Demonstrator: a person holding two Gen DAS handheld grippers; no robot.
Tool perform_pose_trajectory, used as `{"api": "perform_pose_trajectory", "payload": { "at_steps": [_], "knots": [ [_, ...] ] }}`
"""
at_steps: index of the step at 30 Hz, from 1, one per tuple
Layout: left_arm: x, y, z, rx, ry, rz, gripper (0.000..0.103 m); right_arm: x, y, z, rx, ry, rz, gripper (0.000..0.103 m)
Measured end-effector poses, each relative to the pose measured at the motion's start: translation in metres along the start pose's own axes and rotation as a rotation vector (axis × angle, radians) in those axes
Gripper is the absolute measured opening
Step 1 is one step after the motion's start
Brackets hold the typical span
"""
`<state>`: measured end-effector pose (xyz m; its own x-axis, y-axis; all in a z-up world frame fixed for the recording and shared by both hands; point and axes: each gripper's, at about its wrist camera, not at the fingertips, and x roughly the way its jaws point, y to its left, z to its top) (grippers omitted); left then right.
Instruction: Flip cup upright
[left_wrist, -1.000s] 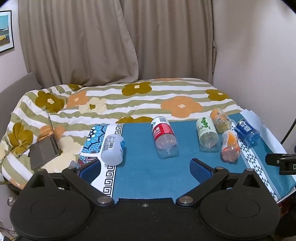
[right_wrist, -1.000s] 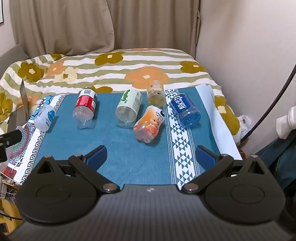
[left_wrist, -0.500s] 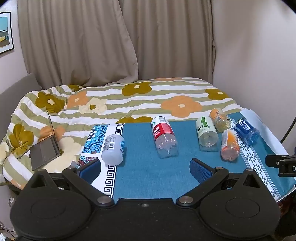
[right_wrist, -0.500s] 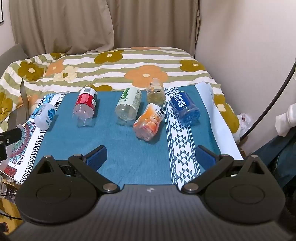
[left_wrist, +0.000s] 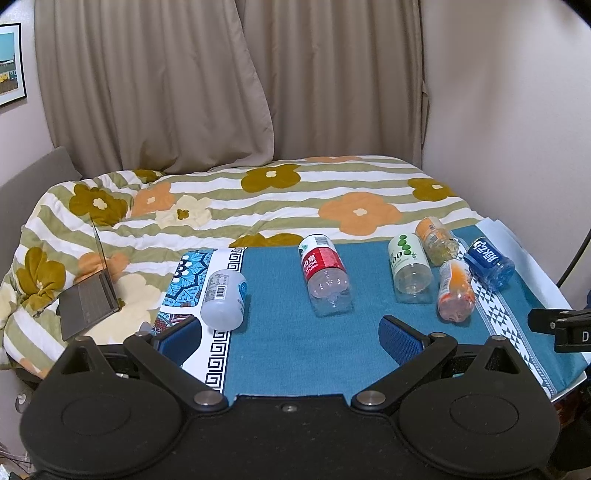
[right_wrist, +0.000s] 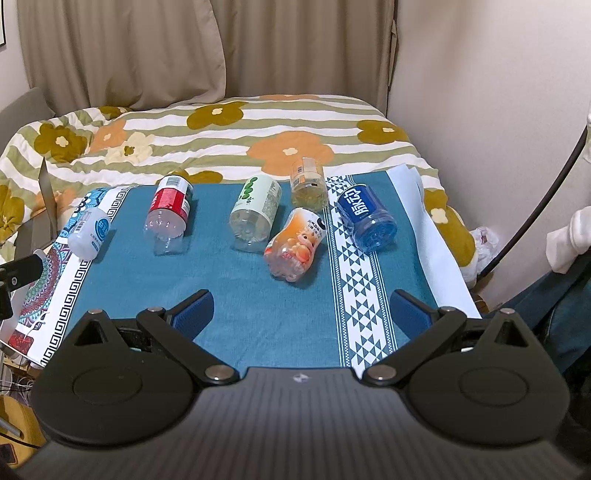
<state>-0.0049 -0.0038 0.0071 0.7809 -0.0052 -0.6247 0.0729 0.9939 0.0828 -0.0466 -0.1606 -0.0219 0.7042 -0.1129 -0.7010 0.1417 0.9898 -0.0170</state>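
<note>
Six cut-off plastic bottle cups, all on their sides, mid-frame on teal patterned cloth (right_wrist: 258, 314):
- white-blue cup (right_wrist: 89, 232), far left
- red-labelled clear cup (right_wrist: 168, 210)
- green-dotted cup (right_wrist: 255, 208)
- amber cup (right_wrist: 308, 181)
- orange cup (right_wrist: 295, 242)
- blue cup (right_wrist: 367, 214)

Left gripper (left_wrist: 290, 334) and right gripper (right_wrist: 301, 310): lower frame, jaws wide, empty.

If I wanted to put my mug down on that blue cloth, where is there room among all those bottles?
The near strip of the blue cloth, between the bottles and the open right hand-held gripper, is bare. So is the gap between the white bottle and the red-label bottle. Around the orange bottle it is crowded.
</note>
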Motion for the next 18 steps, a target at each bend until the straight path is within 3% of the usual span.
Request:
{"api": "perform_pose_trajectory", "payload": {
  "at_steps": [18],
  "knots": [
    [0.0017, -0.0007, 0.0025, 0.0, 0.005, -0.004, 0.103, 0.003, -0.0043, -0.0012, -0.001, 0.015, -0.016, 0.103]
  ]
}}
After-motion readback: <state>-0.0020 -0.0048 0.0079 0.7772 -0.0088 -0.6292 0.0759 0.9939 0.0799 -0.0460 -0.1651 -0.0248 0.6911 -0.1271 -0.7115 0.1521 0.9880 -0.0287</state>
